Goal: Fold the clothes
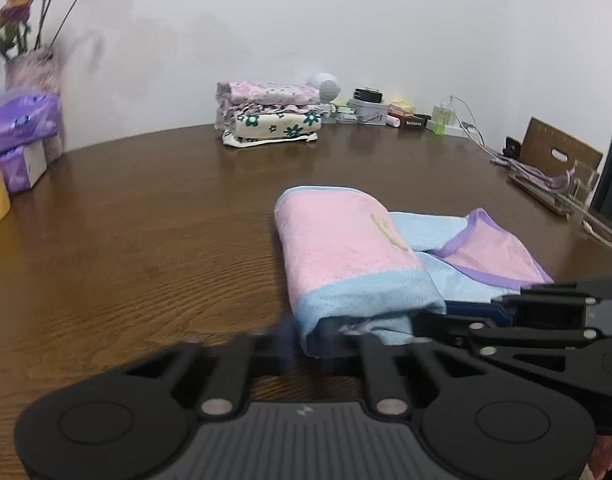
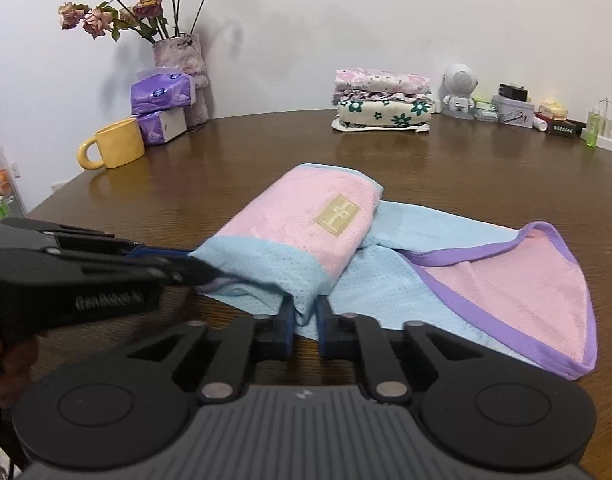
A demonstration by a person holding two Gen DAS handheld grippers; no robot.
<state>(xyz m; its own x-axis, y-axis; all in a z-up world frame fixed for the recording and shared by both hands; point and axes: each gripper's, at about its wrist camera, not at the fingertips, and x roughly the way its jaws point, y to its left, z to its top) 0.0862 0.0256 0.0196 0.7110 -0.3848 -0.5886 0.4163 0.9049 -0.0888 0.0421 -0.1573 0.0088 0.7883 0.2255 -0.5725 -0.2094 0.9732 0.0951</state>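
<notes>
A pink and light-blue mesh garment lies on the brown wooden table, its left part folded over into a thick band with a tan label. A purple-trimmed pink flap spreads flat to the right. My right gripper is shut on the near blue hem of the folded band. My left gripper comes in from the left, shut on the band's near left corner. In the left wrist view the garment lies ahead; the left gripper is blurred at its hem, and the right gripper bites in from the right.
A stack of folded floral clothes sits at the back by the wall. At the back left stand a yellow mug, purple tissue packs and a vase of dried roses. A white speaker, small boxes and cables line the right.
</notes>
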